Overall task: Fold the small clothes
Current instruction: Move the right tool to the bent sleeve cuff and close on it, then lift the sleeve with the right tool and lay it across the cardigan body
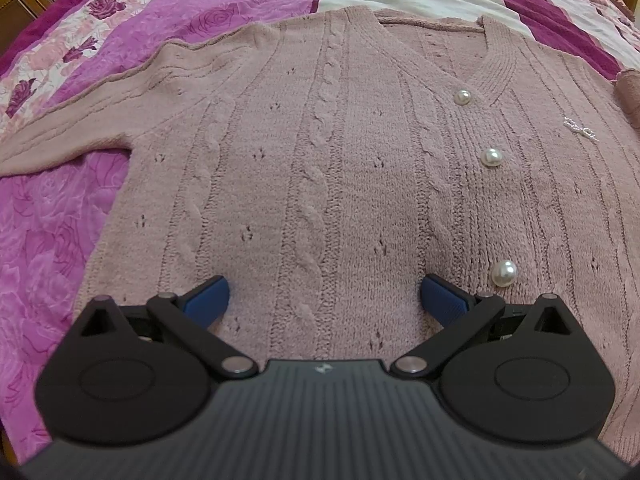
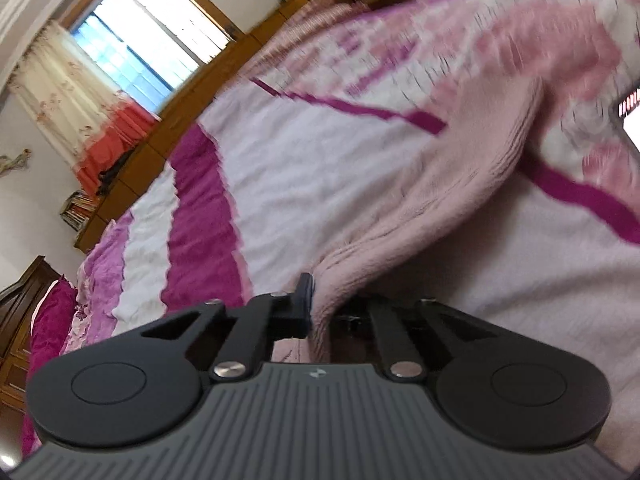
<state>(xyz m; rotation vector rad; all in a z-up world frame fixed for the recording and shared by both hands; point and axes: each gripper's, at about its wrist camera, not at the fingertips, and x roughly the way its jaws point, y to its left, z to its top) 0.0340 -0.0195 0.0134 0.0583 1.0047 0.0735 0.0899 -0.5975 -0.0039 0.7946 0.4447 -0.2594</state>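
Observation:
A dusty-pink cable-knit cardigan (image 1: 320, 160) with pearl buttons (image 1: 491, 157) lies flat, front up, on the bed. One sleeve (image 1: 60, 136) stretches off to the left. My left gripper (image 1: 324, 300) hovers low over the cardigan's lower front, open wide, its blue pads (image 1: 208, 300) apart with only flat knit between them. In the blurred right wrist view, my right gripper (image 2: 324, 304) is shut on a bunched end of pink knit sleeve (image 2: 440, 200), which rises away from the jaws across the bedspread. Its right finger is hidden by the fabric.
The magenta, pink and white floral bedspread (image 1: 60, 240) covers the whole bed. A fold of pink knit (image 1: 628, 92) lies at the cardigan's right edge. Wooden cabinets (image 2: 208, 92), a window (image 2: 140, 48) and curtains (image 2: 64, 92) stand behind the bed.

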